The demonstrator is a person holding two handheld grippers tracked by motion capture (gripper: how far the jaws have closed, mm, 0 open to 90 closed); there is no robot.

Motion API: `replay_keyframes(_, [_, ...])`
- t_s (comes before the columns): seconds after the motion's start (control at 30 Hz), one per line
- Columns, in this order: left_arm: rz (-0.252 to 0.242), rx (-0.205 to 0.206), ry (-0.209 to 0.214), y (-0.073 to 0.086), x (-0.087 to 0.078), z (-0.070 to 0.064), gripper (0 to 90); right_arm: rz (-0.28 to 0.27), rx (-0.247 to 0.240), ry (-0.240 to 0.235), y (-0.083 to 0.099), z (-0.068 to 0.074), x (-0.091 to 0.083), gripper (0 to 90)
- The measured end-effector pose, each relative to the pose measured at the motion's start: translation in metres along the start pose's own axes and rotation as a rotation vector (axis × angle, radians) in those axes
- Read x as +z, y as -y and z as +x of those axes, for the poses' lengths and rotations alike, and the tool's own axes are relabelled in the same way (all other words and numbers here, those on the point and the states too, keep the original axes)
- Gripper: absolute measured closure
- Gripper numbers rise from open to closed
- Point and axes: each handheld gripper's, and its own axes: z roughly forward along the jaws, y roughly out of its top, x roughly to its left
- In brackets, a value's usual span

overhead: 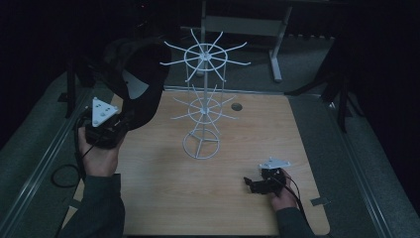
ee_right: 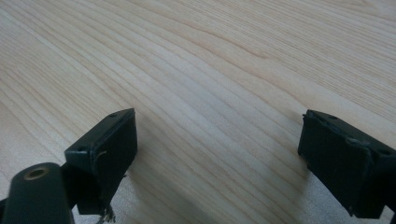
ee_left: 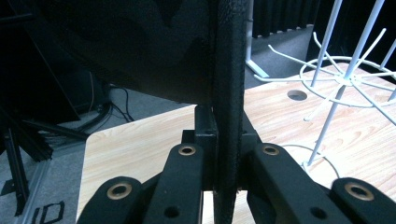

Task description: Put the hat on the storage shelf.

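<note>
A black cap [overhead: 134,79] hangs in the air over the table's left edge, its pale inner lining facing the camera. My left gripper [overhead: 106,126] is shut on the cap's brim from below. In the left gripper view the dark brim [ee_left: 229,93] stands upright, pinched between the jaws of the left gripper [ee_left: 229,144]. A white wire display rack [overhead: 203,99] with two tiers of radiating hooks stands at the table's centre, to the right of the cap, and also appears as the rack [ee_left: 345,79]. My right gripper [overhead: 255,184] rests low over the wood, and its own view shows the right gripper [ee_right: 217,149] open with nothing between its jaws.
The light wooden table [overhead: 247,148] has a round cable hole [overhead: 236,106] behind the rack. Dark stands and a grey desk frame [overhead: 247,25] stand beyond the far edge. A cable loops off the left side [overhead: 64,176].
</note>
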Motion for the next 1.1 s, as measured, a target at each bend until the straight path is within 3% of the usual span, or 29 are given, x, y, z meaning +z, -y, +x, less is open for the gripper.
replay_keyframes(0.53, [-0.012, 0.03, -0.011, -0.007, 0.003, -0.006, 86.4, 0.001, 0.0, 0.0, 0.0, 0.0, 0.0, 11.7])
replay_keyframes(0.73, [-0.016, 0.08, -0.017, -0.007, 0.004, -0.012, 86.4, 0.001, 0.0, 0.0, 0.0, 0.0, 0.0, 11.7])
replay_keyframes(1.1, [-0.011, 0.122, 0.0, 0.002, 0.005, -0.012, 86.4, 0.0, 0.0, 0.0, 0.0, 0.0, 0.0, 11.7])
